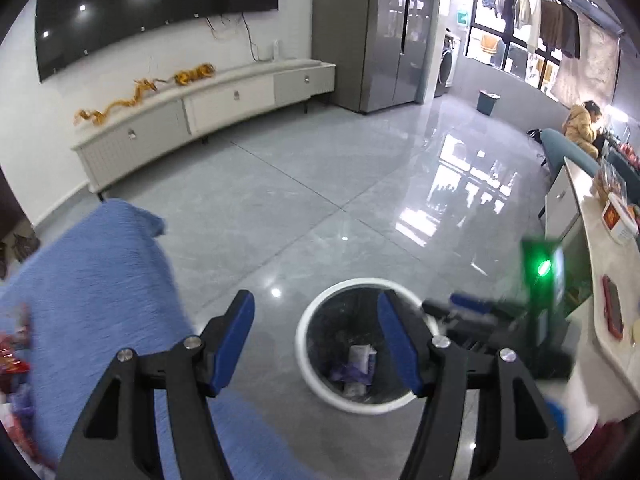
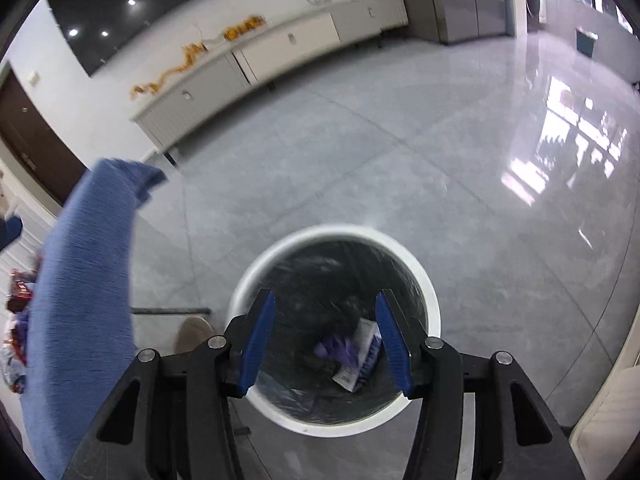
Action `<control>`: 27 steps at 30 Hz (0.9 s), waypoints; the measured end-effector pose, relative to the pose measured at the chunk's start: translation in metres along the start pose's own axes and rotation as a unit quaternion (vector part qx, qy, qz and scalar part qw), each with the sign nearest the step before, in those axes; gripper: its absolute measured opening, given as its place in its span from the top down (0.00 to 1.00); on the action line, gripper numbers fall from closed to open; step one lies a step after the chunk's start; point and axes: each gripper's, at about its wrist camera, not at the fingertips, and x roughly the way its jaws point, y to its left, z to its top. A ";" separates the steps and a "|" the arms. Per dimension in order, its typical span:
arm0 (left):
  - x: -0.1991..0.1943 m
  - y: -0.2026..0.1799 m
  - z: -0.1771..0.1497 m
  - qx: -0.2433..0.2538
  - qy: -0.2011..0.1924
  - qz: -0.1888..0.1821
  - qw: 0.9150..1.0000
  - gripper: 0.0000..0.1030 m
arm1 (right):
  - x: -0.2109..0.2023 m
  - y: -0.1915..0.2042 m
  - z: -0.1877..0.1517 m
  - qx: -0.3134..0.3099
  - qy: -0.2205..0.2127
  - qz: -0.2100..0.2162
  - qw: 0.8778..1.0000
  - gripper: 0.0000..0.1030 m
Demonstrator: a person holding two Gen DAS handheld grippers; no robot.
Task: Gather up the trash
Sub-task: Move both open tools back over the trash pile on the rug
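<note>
A white-rimmed round trash bin [image 2: 430,308] with a dark liner stands on the grey tile floor; it also shows in the left wrist view [image 1: 304,336]. Inside lie a white wrapper [image 2: 362,354] and a purple wrapper [image 2: 334,350], also seen in the left wrist view as a white and purple heap [image 1: 358,364]. My right gripper [image 2: 326,338] is open and empty, directly above the bin. My left gripper [image 1: 316,340] is open and empty, above the bin's left edge. The right gripper's body [image 1: 500,320] shows to the right in the left wrist view.
A blue cloth-covered surface [image 1: 92,300] lies at left, with red and white wrappers [image 1: 12,360] at its far left edge. A white counter [image 1: 612,280] with boxes stands at right. A low TV cabinet [image 1: 200,116] lines the far wall. A shoe [image 2: 192,334] is beside the bin.
</note>
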 end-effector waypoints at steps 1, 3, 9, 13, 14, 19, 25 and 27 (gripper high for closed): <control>-0.011 0.003 -0.005 -0.001 -0.006 0.002 1.000 0.39 | -0.015 0.007 0.002 -0.006 -0.015 0.007 1.000 0.50; -0.035 0.017 -0.014 -0.004 -0.015 0.017 1.000 0.39 | -0.039 0.020 0.004 -0.018 -0.038 0.019 0.999 0.50; -0.101 0.084 -0.053 -0.053 -0.031 0.072 0.996 0.39 | -0.092 0.070 0.006 -0.066 -0.077 0.058 0.993 0.50; -0.148 0.130 -0.080 -0.083 -0.049 0.121 0.988 0.39 | -0.118 0.112 0.003 -0.101 -0.089 0.094 0.986 0.50; -0.160 0.143 -0.089 -0.092 -0.052 0.135 0.985 0.39 | -0.125 0.126 0.001 -0.112 -0.090 0.104 0.984 0.50; -0.210 0.221 -0.138 -0.143 -0.054 0.213 0.965 0.39 | -0.142 0.191 -0.005 -0.169 -0.086 0.148 0.971 0.50; -0.256 0.328 -0.214 -0.233 -0.020 0.288 0.929 0.39 | -0.136 0.277 -0.013 -0.240 -0.060 0.197 0.949 0.50; -0.266 0.361 -0.235 -0.262 -0.007 0.299 0.917 0.39 | -0.130 0.307 -0.017 -0.262 -0.048 0.213 0.940 0.50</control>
